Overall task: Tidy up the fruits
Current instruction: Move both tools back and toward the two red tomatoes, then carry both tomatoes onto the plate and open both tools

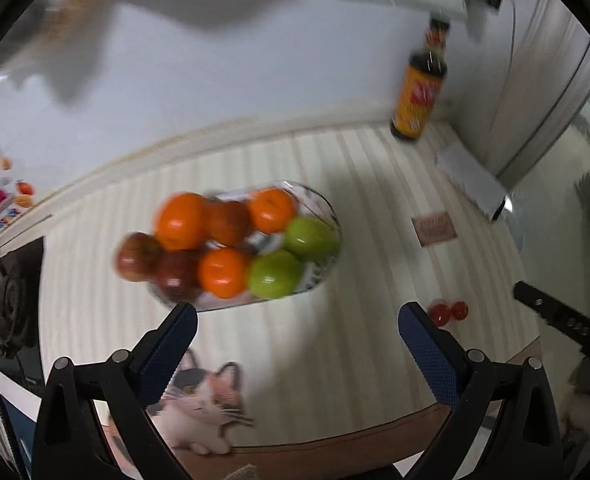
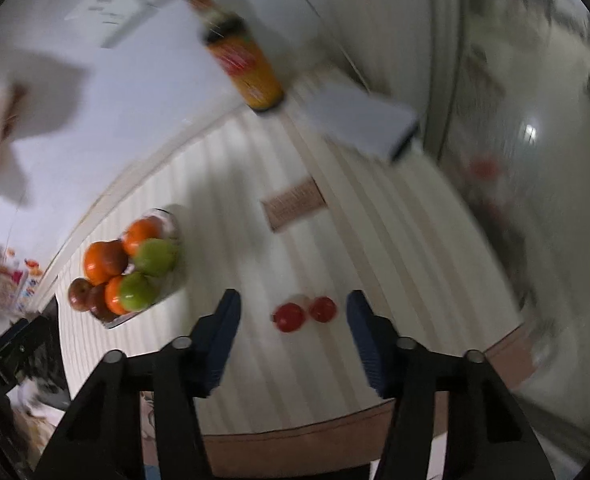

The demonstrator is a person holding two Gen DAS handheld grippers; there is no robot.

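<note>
A clear glass dish (image 1: pixel 327 208) on the striped cloth holds oranges (image 1: pixel 181 220), red apples (image 1: pixel 139 256) and two green apples (image 1: pixel 275 274). It also shows in the right wrist view (image 2: pixel 171 220). Two small red fruits (image 1: pixel 449 312) lie apart from it on the cloth. My left gripper (image 1: pixel 297 328) is open and empty, just in front of the dish. My right gripper (image 2: pixel 293 312) is open and empty, with the two red fruits (image 2: pixel 305 314) lying between its fingertips, a little beyond them.
A dark sauce bottle with an orange label (image 1: pixel 419 92) stands at the back by the wall. A white box (image 1: pixel 471 178) and a small brown card (image 1: pixel 435 230) lie to the right. A cat picture (image 1: pixel 203 404) marks the cloth's front edge.
</note>
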